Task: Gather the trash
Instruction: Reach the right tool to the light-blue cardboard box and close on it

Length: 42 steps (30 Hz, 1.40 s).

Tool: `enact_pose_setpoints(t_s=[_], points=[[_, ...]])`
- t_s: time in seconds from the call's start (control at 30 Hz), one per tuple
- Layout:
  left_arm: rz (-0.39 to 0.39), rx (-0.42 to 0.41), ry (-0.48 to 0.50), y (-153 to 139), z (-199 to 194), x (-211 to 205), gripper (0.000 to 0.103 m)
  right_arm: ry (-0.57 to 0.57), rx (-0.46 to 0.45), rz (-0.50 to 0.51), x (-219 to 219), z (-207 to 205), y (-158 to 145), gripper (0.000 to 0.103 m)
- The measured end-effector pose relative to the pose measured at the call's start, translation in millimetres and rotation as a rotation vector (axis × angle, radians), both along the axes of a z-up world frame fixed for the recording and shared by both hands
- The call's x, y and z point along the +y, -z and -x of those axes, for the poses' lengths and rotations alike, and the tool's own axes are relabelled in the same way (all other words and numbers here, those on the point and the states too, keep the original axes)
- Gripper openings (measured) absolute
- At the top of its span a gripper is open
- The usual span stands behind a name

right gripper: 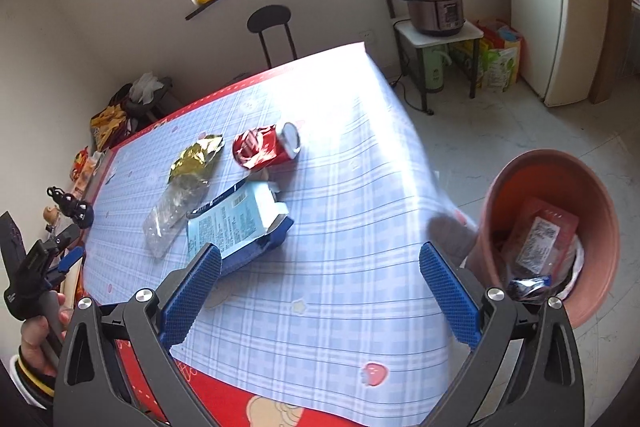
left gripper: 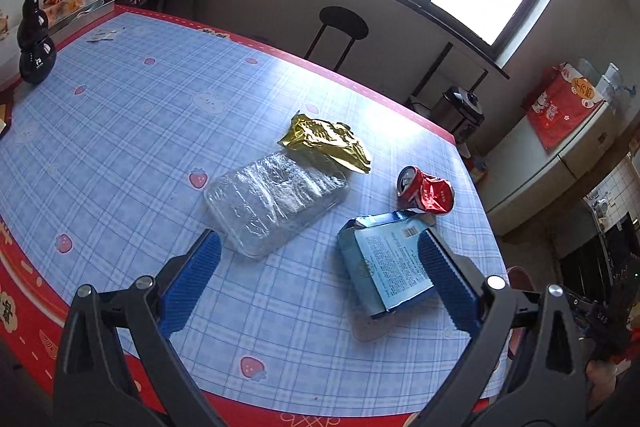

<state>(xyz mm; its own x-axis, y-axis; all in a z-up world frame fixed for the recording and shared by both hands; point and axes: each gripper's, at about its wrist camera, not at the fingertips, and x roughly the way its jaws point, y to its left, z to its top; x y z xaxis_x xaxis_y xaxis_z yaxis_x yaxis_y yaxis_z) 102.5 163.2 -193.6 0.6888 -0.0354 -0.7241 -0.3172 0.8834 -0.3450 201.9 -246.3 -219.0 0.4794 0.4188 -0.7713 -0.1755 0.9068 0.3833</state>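
Left wrist view shows my left gripper (left gripper: 320, 279) with its blue-padded jaws spread wide and holding nothing, poised above the worktop (left gripper: 132, 131) with its blue plaid, strawberry-printed cloth. Between and beyond the jaws I see four pieces of trash: a clear crinkled plastic tray (left gripper: 276, 201), a crumpled gold foil wrapper (left gripper: 326, 143) touching its far edge, a crushed red drink can (left gripper: 426, 193) lying on its side, and a flattened light-blue printed carton (left gripper: 386, 261) just beside the can, partly behind the right-hand pad. A black gourd-shaped bottle (left gripper: 34, 37) stands well apart at the far left. On the right wrist view, my right gripper (right gripper: 320, 291) is likewise wide open and empty, over the worktop's near edge. A terracotta-coloured round bin (right gripper: 600, 239) sits off the worktop's right side, with wrappers already inside.
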Motion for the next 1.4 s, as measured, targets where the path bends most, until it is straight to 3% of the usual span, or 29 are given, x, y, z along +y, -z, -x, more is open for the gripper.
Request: enact_pose_setpoints(t_s=[0.2, 0.33, 0.43, 0.7, 0.93, 0.97, 1.0, 1.13, 1.23, 1.4], points=[[-0.008, 0.026, 0.009, 21.4, 2.5, 37.6, 0.097, -0.003, 0.125, -0.108, 63.1, -13.8, 47.7, 0.096], [-0.007, 0.037, 0.011, 30.6, 0.3, 65.2, 0.097, -0.004, 0.176, -0.105, 101.4, -23.7, 71.6, 0.079], [-0.008, 0.044, 0.017, 37.2, -4.7, 84.4, 0.097, 0.051, 0.222, -0.113, 118.0, -29.8, 89.8, 0.072], [-0.024, 0.051, 0.076, 50.4, -19.7, 110.6, 0.097, 0.223, 0.259, -0.082, 132.1, -45.6, 117.2, 0.071], [-0.022, 0.063, 0.135, 62.4, -24.5, 111.4, 0.097, 0.281, 0.221, -0.056, 137.2, -54.6, 115.9, 0.074], [-0.023, 0.068, 0.141, 64.6, -25.5, 110.9, 0.097, 0.281, 0.218, -0.036, 138.2, -55.2, 115.3, 0.071], [-0.024, 0.074, 0.147, 66.7, -26.5, 110.0, 0.097, 0.284, 0.213, -0.016, 138.5, -55.3, 114.6, 0.059], [-0.034, 0.099, 0.186, 75.8, -32.4, 102.9, 0.097, 0.322, 0.238, -0.124, 124.1, -53.9, 114.4, 0.036], [-0.031, 0.116, 0.217, 82.4, -36.9, 93.9, 0.097, 0.321, 0.219, -0.144, 116.2, -48.2, 103.7, 0.028], [-0.031, 0.12, 0.262, 85.0, -46.9, 79.0, 0.097, 0.306, 0.16, -0.157, 103.5, -35.3, 75.6, 0.023]])
